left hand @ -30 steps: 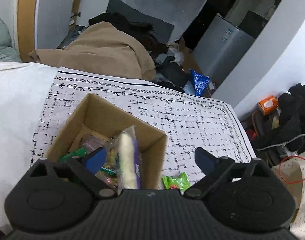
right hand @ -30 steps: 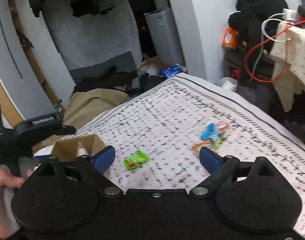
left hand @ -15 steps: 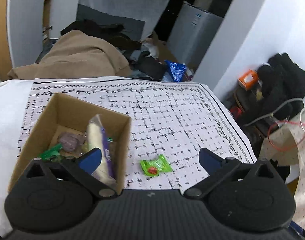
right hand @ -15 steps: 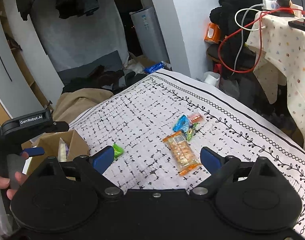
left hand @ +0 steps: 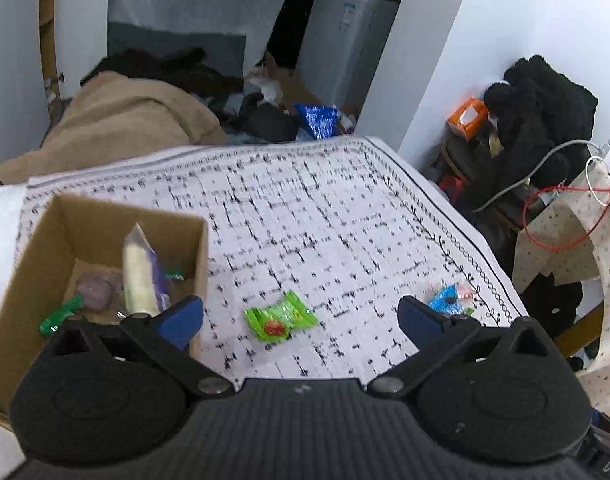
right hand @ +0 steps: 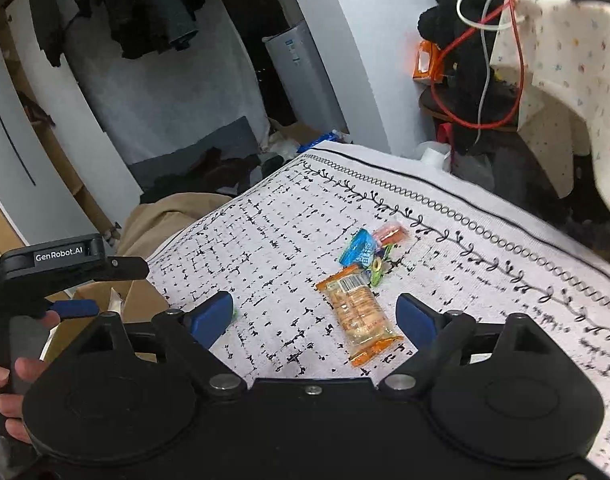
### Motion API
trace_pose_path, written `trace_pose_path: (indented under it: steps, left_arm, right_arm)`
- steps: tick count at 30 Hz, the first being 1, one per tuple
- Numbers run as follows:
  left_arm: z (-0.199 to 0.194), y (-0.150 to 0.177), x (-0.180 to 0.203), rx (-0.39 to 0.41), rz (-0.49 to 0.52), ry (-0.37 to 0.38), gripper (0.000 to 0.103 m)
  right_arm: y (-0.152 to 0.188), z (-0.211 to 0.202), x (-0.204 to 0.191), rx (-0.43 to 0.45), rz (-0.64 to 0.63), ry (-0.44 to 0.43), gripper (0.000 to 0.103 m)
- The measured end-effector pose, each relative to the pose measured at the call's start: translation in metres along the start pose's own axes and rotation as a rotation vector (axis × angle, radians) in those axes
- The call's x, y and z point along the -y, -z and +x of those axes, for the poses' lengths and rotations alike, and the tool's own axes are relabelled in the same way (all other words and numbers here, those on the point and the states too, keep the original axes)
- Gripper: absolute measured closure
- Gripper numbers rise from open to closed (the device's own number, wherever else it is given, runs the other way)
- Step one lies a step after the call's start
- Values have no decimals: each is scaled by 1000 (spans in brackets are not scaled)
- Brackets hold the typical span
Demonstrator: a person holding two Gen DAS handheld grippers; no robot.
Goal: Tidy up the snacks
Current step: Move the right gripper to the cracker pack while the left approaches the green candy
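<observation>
Orange crinkly cracker packet [right hand: 359, 314] lay flat on the patterned cloth [right hand: 485, 248], long axis running away from the right tongs [right hand: 313, 314] | it sat between their spread, closing, untouching jaws | left tongs [left hand: 301, 318] spread over green candy [left hand: 280, 317] beside cardboard box [left hand: 201, 248].

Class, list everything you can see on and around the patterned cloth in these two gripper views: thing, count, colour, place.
Cardboard box: one, brown, cloth's left edge, snacks inside.
Green candy: one, on cloth beside box.
Orange cracker pack: one, on cloth between right gripper's fingers.
Small sweets cluster: several, blue, pink, green, beyond cracker pack.
Patterned cloth: one, white with black marks.
Tissue box: one, orange, right background.
Left gripper: black, blue pads, open.
Right gripper: black, blue pads, jaws closing, not touching pack.
</observation>
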State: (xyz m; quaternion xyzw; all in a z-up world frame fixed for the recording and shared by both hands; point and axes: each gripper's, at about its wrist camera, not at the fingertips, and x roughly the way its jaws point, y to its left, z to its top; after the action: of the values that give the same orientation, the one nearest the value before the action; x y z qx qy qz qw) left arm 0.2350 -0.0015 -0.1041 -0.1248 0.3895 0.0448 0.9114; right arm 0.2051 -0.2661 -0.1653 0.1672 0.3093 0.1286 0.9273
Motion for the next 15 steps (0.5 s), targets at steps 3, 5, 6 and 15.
trace_pose_path:
  steps: [3, 5, 6, 15]
  left_arm:
    - [6, 3, 5, -7, 28, -30, 0]
    - [10, 4, 7, -14, 22, -24, 0]
    - [12, 4, 9, -19, 21, -20, 0]
    - [33, 3, 23, -15, 68, -35, 0]
  right_arm:
    - [1, 9, 9, -8, 22, -10, 18]
    - [0, 14, 15, -2, 45, -19, 22]
    - [0, 16, 18, 2, 58, -20, 24]
    - [-10, 54, 41, -20, 103, -47, 32]
